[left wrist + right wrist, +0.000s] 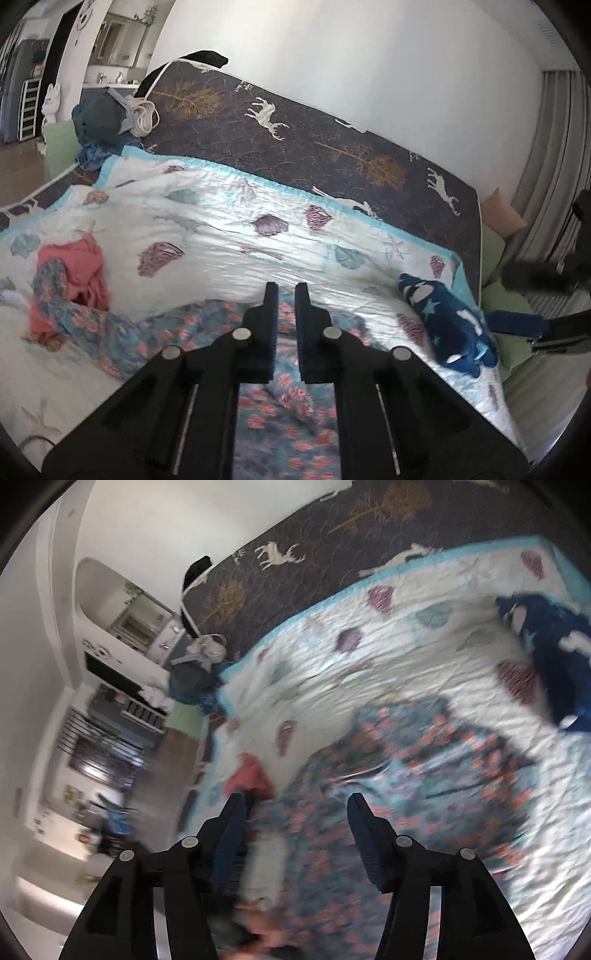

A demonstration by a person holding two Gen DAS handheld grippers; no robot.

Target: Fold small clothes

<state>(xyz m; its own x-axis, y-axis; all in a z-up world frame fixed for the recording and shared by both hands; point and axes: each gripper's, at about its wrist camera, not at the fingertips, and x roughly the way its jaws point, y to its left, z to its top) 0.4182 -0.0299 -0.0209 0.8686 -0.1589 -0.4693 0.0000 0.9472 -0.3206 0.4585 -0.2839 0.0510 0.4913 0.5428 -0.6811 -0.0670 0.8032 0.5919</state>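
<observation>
On top of the white quilt (221, 236) with shell prints, a blue garment with pink flowers (155, 325) is lying spread out, and it is reaching from the left side toward the near edge of the bed. The left gripper (286, 291) is hanging over this garment with its jaws almost together; only a narrow slit is showing between them, and I cannot tell if any cloth is caught there. The right gripper (297, 803) is standing with its jaws apart above the same flowered garment (424, 775), and the fingers are not pressing on it. That view is blurred, so small details are not clear. A coral red piece of clothing (81, 273) is lying crumpled at the left end of the flowered one, touching it. A dark blue cloth with white stars (450, 325) is sitting near the right edge of the quilt. Behind the quilt, a dark cover with deer and trees (314, 140) is lying along the wall.
</observation>
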